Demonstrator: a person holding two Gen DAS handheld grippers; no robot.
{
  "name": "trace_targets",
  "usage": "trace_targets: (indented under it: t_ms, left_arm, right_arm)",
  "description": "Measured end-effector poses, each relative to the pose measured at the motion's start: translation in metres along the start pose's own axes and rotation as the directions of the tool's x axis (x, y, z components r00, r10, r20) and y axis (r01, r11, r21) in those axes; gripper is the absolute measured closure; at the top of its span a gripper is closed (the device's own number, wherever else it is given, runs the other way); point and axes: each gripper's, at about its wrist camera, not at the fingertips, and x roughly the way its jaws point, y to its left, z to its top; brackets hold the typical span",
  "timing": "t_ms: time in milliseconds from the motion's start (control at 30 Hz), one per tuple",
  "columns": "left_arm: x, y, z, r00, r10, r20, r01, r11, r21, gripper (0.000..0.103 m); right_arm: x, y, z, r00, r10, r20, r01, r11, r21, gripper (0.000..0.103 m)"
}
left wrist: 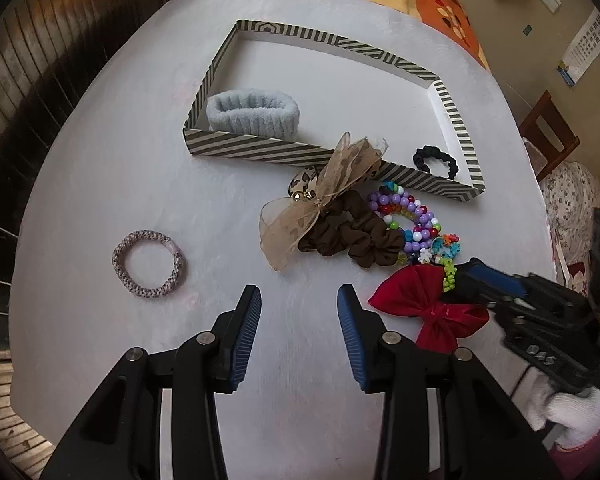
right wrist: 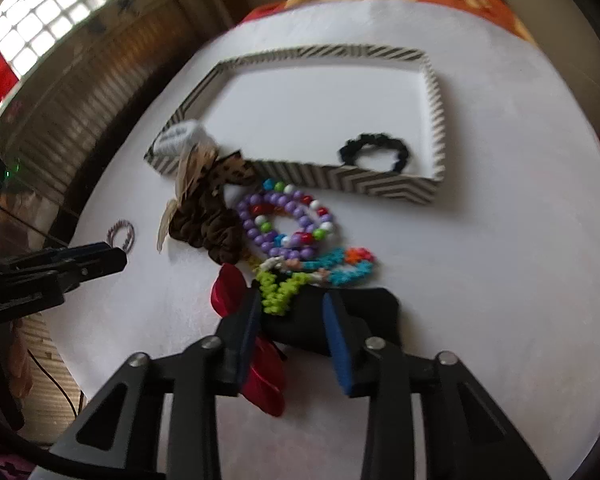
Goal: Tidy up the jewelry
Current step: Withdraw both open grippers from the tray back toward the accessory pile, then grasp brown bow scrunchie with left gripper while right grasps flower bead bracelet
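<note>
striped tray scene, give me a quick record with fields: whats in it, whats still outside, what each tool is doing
tray: striped tray, on white table
inside tray: pale blue fuzzy band; black scrunchie
outside tray: braided hair tie; brown scrunchie with sheer bow; bead bracelets; red bow
left tool: open, holding nothing, above bare table
right tool: open, straddling a black item next to the red bow, not closed on it

Red bow [right wrist: 260, 376] partly hidden under right gripper [right wrist: 290, 308]; right wrist view blurred, braided band [right wrist: 121, 234] too small for detail.
</note>
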Motion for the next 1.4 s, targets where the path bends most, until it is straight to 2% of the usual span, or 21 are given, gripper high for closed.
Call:
trace_targets:
  t_ms: [167,333,700,800,933,1100,1267,1400]
  left_arm:
    - [0.003,0.004,0.004,1.0,-0.016,-0.009,0.015,0.999,-0.037,0.071]
    - [0.011,0.003,0.011,0.999,-0.027,-0.018,0.026,0.998,-0.055,0.071]
    - [0.038,0.001,0.037,0.998,-0.058,-0.031,0.055,0.995,-0.085,0.071]
    - [0.045,-0.001,0.042,0.998,-0.058,-0.031,0.056,0.996,-0.069,0.071]
    - [0.052,-0.001,0.047,0.996,-0.078,-0.033,0.075,0.995,-0.062,0.071]
    - [0.063,-0.007,0.05,0.997,-0.061,-0.044,0.06,0.998,-0.005,0.071]
    - [0.071,-0.009,0.056,0.997,-0.045,-0.069,0.046,0.999,0.009,0.07]
    - [0.058,-0.007,0.057,0.998,-0.059,-0.007,0.059,0.998,0.028,0.07]
  right_arm:
    - [0.022,0.002,0.002,0.999,-0.021,-0.043,0.02,1.0,-0.012,0.078]
    - [0.021,-0.007,-0.004,0.999,0.026,-0.033,-0.026,1.0,-0.013,0.091]
    - [-0.026,-0.045,-0.003,0.995,0.073,0.063,-0.078,0.994,0.079,0.091]
    - [-0.033,-0.054,0.0,0.993,0.081,0.084,-0.089,0.991,0.103,0.091]
    - [-0.036,-0.059,0.002,0.992,0.081,0.095,-0.092,0.989,0.118,0.091]
    - [-0.041,-0.064,0.006,0.99,0.091,0.109,-0.105,0.986,0.131,0.091]
    - [-0.037,-0.069,0.008,0.991,0.089,0.098,-0.102,0.985,0.142,0.091]
    - [-0.035,-0.07,0.009,0.991,0.096,0.09,-0.108,0.984,0.145,0.091]
